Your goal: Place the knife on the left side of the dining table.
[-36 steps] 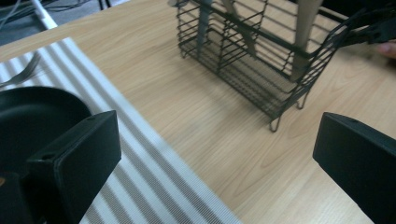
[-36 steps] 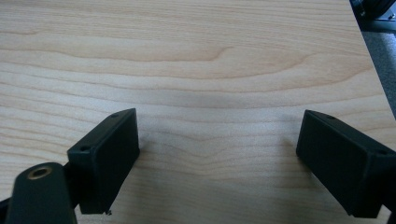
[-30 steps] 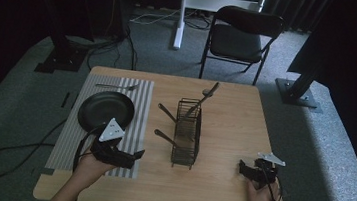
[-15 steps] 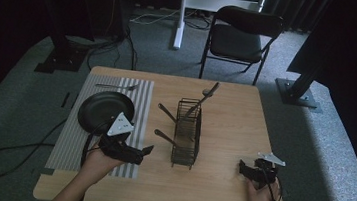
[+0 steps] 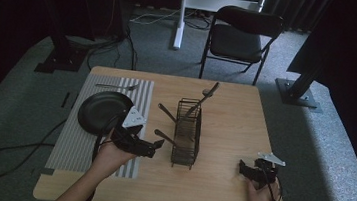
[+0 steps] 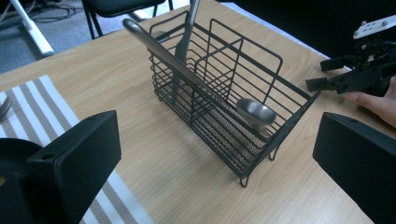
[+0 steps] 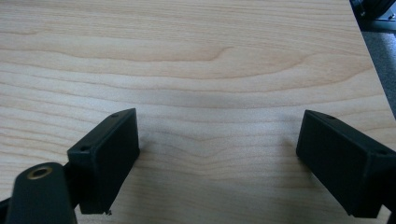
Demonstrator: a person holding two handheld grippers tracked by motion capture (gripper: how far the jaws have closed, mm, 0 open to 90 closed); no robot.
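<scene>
Black plate (image 5: 99,111) sits on the striped placemat (image 5: 74,142) at the table's left, a fork (image 5: 116,86) lying above it on the mat. Left gripper (image 5: 149,147) is just right of the plate, off the mat edge, jaws spread wide and empty, aimed at the wire cutlery basket (image 5: 187,131). In the left gripper view the basket (image 6: 224,102) lies straight ahead between the jaws but not yet reached. A long-handled spoon (image 6: 196,84) leans across it, bowl low in the near compartment, handle tip rising out toward the upper left. A second utensil (image 6: 184,32) stands in the far compartment; what kind, cannot tell. Right gripper (image 5: 245,170) rests well apart at the table's right front, jaws wide over bare wood (image 7: 196,70), holding nothing.

Judged step: approach, left gripper closing on a utensil handle that sticks out of the basket's left side. Next move calls for lining the jaws across that handle (image 5: 165,138), closing firmly, then drawing it out along its own slant so it clears the wires.
</scene>
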